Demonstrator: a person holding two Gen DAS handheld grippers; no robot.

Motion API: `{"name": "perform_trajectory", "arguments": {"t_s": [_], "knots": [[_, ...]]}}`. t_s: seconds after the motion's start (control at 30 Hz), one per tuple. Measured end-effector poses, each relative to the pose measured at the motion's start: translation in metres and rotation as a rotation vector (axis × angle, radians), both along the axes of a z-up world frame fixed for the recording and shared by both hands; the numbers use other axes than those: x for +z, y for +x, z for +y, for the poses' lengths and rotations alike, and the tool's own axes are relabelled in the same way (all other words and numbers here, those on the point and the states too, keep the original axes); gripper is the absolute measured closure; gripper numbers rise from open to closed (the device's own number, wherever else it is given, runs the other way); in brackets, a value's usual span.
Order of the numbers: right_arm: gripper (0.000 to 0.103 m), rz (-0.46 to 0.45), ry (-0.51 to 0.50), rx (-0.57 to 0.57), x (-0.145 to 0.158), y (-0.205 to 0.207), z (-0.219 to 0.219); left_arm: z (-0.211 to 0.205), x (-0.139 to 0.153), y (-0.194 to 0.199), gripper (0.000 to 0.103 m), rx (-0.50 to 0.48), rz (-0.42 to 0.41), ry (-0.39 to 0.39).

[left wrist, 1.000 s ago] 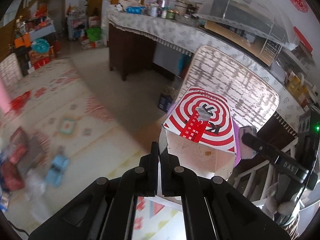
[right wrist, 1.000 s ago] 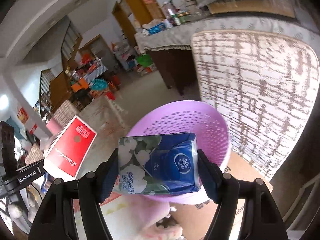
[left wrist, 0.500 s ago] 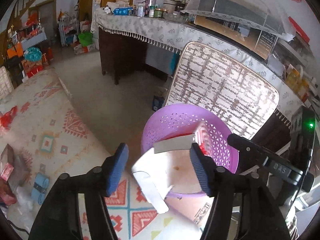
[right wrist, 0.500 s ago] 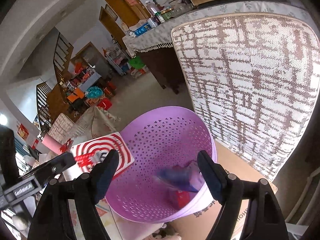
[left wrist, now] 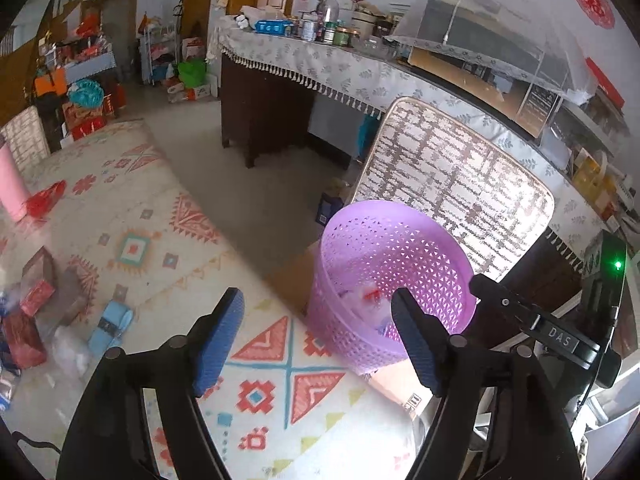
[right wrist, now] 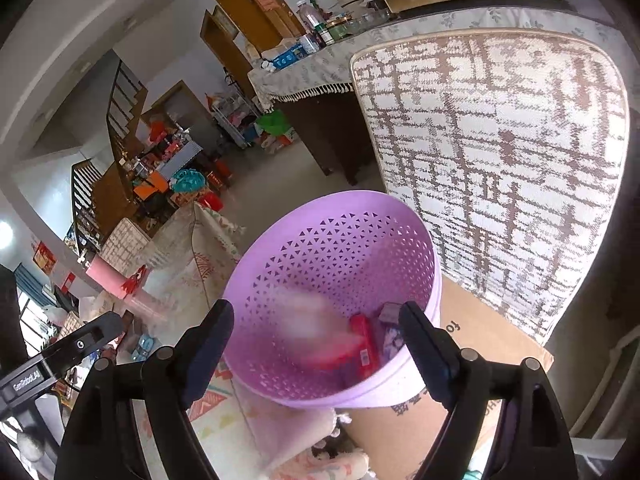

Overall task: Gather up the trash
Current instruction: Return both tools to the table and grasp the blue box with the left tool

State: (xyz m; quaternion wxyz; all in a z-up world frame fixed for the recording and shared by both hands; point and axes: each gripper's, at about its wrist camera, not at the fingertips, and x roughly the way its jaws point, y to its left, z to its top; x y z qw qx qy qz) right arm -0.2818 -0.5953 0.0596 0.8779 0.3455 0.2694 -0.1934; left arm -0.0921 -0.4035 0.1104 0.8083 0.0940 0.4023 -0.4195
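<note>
A purple perforated basket [left wrist: 420,240] [right wrist: 340,240] stands on flattened cardboard by the patterned rug. Inside it lie dropped pieces of trash: a blurred red-and-white box [right wrist: 320,332], a red packet [right wrist: 366,344] and a blue tissue pack [right wrist: 390,334]. My left gripper [left wrist: 320,338] hovers just left of the basket; its jaws are opening with nothing between them. My right gripper [right wrist: 318,354] hangs over the basket's near rim, jaws also opening and empty. More trash lies on the rug at the left: red packets [left wrist: 24,328], a light-blue pack [left wrist: 110,326] and crumpled white paper [left wrist: 70,352].
A brown-and-white patterned cushion [left wrist: 452,184] leans behind the basket against a long cloth-covered table [left wrist: 320,64] loaded with jars. The cardboard [right wrist: 480,344] lies under the basket. A pink roll [left wrist: 12,196] stands far left. Shelves and stairs fill the back of the room.
The left gripper opened and let the red-and-white box fall into the basket. The right gripper opened and dropped the blue tissue pack in. Both now stand empty.
</note>
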Motion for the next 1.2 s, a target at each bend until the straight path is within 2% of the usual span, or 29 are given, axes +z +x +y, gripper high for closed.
{"name": "perform_trajectory", "arguments": {"t_s": [0.1,0.2,0.43,0.6,0.8,0.9,1.0,1.2], "knots": [[0.015,0.01,-0.022,0.007,0.006,-0.004,0.01,0.024,0.007,-0.002,0.027,0.025,-0.017,-0.011],[0.015,0.01,-0.037,0.03,0.012,-0.002,0.025,0.053,0.011,-0.005,0.017,0.075,-0.046,-0.008],[0.014,0.009,-0.06,0.131,0.018,0.017,0.077,0.142,0.005,-0.003,0.017,0.202,-0.02,-0.003],[0.014,0.032,-0.08,0.206,0.016,0.032,0.117,0.22,-0.001,0.009,0.017,0.312,-0.044,0.021],[0.013,0.065,-0.104,0.274,0.013,0.047,0.157,0.309,-0.017,0.061,0.017,0.47,-0.076,0.114],[0.013,0.075,-0.108,0.292,0.013,0.055,0.171,0.344,-0.024,0.093,0.017,0.514,-0.087,0.145],[0.013,0.089,-0.11,0.31,0.013,0.064,0.184,0.366,-0.036,0.127,0.017,0.507,-0.042,0.139],[0.013,0.119,-0.135,0.337,0.016,0.074,0.208,0.376,-0.059,0.177,0.017,0.467,0.042,0.103]]}}
